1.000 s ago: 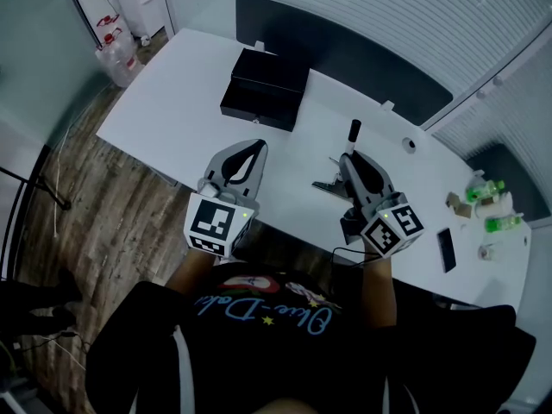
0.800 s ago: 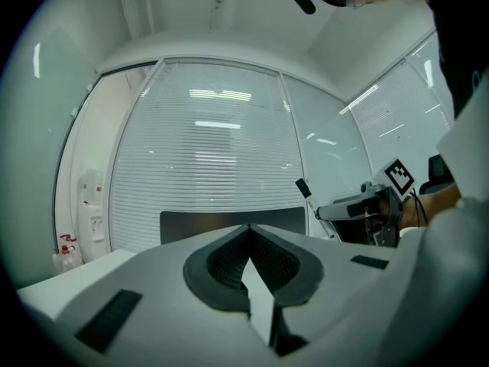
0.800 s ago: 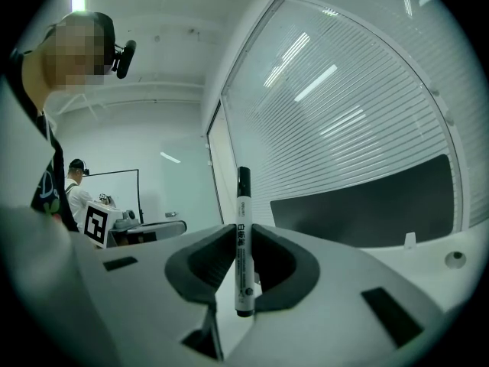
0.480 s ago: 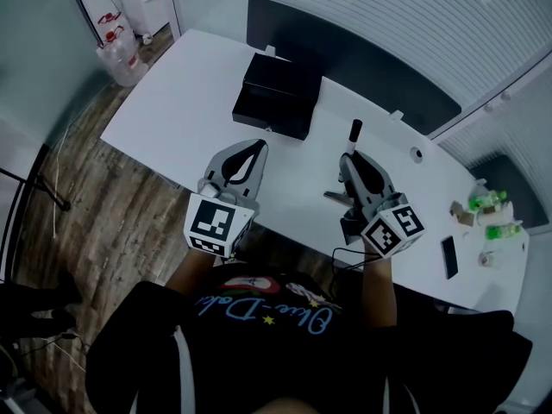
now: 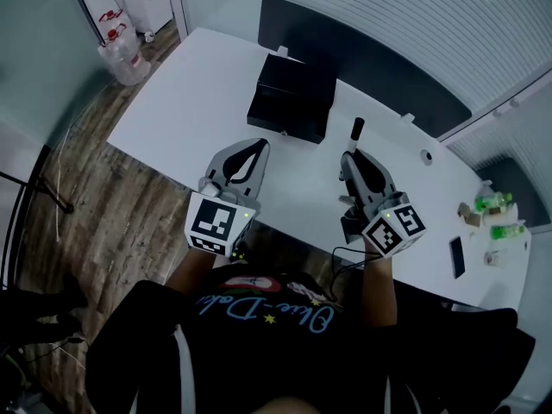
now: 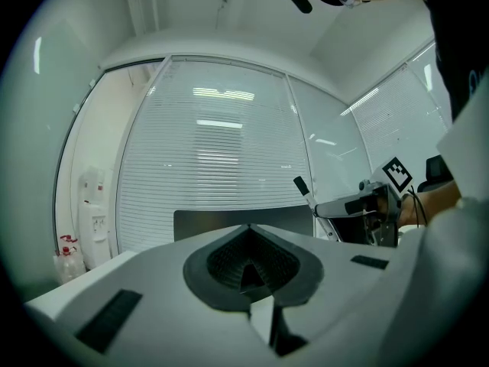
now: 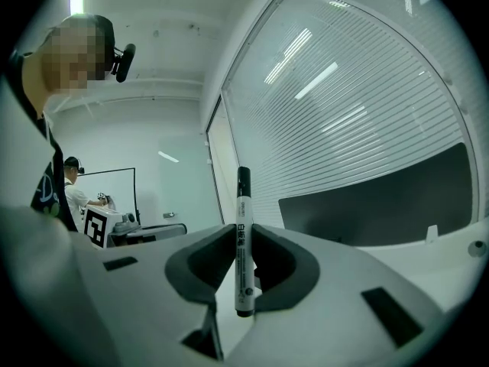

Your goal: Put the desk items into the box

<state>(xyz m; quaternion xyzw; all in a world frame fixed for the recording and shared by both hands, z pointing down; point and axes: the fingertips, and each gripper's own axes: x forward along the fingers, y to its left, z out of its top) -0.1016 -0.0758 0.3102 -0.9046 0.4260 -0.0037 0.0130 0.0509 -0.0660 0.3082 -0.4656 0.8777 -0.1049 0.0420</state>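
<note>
Marker (image 7: 243, 239) upright, pinched between right tongs (image 5: 350, 157); left tongs (image 6: 248, 232) pressed together, empty.

1. Left tool (image 6: 249, 232), pale grey with dark ribbed pads, fills the lower frame. Its jaws meet at the tips and nothing is between them.
2. Right tool (image 6: 325, 207) is at right, pointing left, with its cube with square markers (image 6: 396, 174) at the rear.
3. White marker pen with black cap (image 6: 304, 192) sticks up, tilted, from the right tool's front end.
4. White slatted window blinds (image 6: 221, 151) span the background, with a dark flat panel (image 6: 206, 222) below them.
5. White water dispenser (image 6: 95, 224) stands far left, with clear water jugs (image 6: 67, 257) beside it.
6. White table (image 6: 65, 285), only its edge showing at lower left.
7. Person's dark sleeve (image 6: 458, 44) at upper right.
</note>
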